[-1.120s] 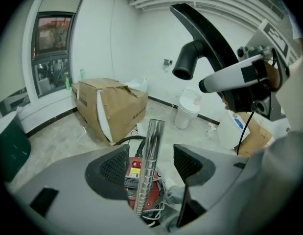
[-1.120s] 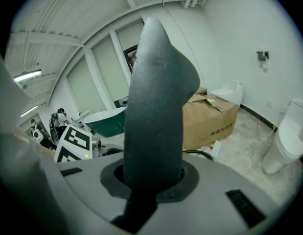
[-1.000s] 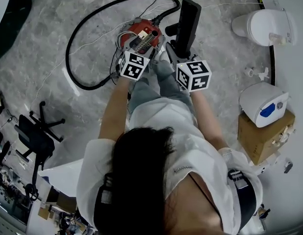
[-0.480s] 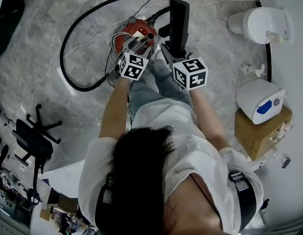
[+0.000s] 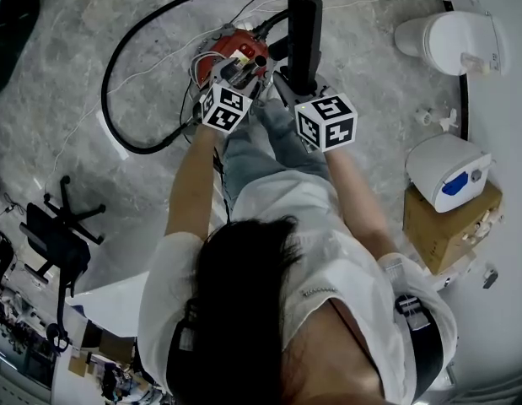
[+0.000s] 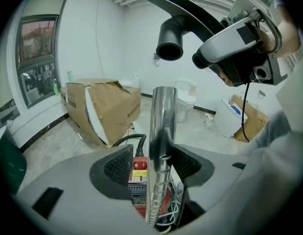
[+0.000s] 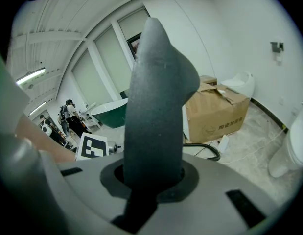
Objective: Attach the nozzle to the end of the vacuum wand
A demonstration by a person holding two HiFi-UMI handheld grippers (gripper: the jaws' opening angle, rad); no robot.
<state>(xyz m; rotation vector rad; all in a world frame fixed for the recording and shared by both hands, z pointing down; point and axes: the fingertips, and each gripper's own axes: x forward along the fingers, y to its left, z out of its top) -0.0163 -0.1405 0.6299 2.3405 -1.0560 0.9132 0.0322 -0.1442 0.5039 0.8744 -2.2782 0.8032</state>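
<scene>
My left gripper is shut on the chrome vacuum wand, which stands upright between its pads with the open end on top. In the head view the left gripper sits over the red vacuum cleaner. My right gripper is shut on the dark grey nozzle. The nozzle rises long and black just right of the wand. From the left gripper view the nozzle's round socket hangs above and slightly right of the wand's end, apart from it.
A black hose loops over the floor left of the vacuum. A toilet stands at the right, with a white and blue appliance on a cardboard box. An office chair is at the left. A torn carton stands behind.
Both grippers have sunk a little toward the red vacuum, still holding the wand and the nozzle. The nozzle has shifted slightly left, closer to the wand.
</scene>
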